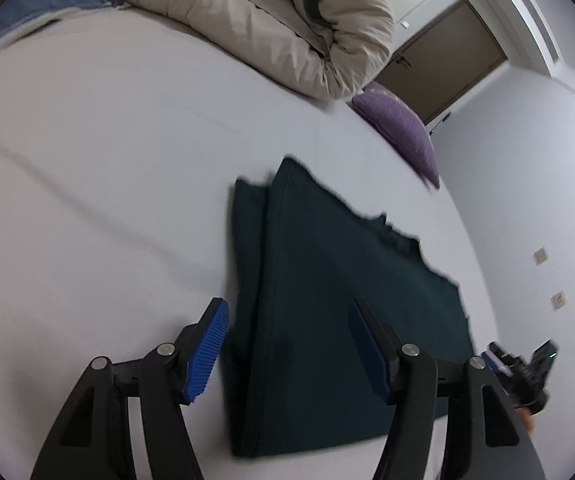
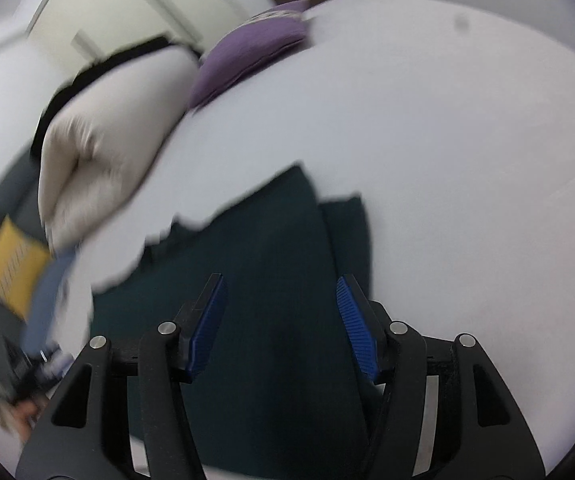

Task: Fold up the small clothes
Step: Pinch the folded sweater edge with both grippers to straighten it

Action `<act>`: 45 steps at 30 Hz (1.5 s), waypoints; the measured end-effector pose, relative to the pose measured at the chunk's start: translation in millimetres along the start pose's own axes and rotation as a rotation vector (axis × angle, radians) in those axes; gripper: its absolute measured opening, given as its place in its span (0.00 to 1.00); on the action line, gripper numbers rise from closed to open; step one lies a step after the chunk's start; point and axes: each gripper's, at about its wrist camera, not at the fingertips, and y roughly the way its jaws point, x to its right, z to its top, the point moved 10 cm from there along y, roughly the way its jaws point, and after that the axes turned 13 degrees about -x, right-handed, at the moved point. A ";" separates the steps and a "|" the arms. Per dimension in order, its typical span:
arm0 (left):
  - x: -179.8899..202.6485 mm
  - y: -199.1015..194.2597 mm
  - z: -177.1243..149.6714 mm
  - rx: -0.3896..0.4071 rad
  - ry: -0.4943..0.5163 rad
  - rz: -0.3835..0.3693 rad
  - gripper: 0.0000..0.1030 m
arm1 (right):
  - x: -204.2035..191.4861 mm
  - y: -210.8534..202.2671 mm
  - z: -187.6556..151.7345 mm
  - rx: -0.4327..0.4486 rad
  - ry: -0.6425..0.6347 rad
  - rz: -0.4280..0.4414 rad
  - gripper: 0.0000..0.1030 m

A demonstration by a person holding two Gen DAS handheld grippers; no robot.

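A dark green garment [image 1: 347, 300] lies folded lengthwise on the white bed sheet [image 1: 107, 200], one layer over another. My left gripper [image 1: 287, 312] is open and empty above its near end, blue pads wide apart. In the right wrist view the same garment [image 2: 267, 280] lies under my right gripper [image 2: 279, 292], which is open and empty. The right gripper also shows at the right edge of the left wrist view [image 1: 523, 372]. The left gripper shows blurred at the lower left of the right wrist view [image 2: 39, 364].
A rolled beige duvet [image 1: 267, 20] lies at the far side of the bed. A purple cushion [image 1: 403, 128] lies near the bed's right edge. A yellow cushion [image 2: 11, 264] and a blue cloth [image 2: 47, 296] show at the left. A wall [image 1: 527, 200] stands to the right.
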 end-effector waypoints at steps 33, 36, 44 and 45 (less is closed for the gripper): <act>-4.1 13.5 -47.7 0.008 0.179 0.213 0.08 | 38.5 -63.1 -114.7 0.006 -0.115 -0.188 0.05; -6.8 8.4 -53.1 0.015 0.162 0.202 0.07 | 36.7 -69.0 -118.7 0.007 -0.117 -0.176 0.04; -11.1 3.5 -78.8 0.020 0.168 0.214 0.06 | 53.0 -66.0 -134.8 -0.017 -0.085 -0.170 0.04; -11.9 3.6 -81.1 0.018 0.169 0.214 0.06 | 53.8 -65.7 -135.8 -0.016 -0.083 -0.168 0.04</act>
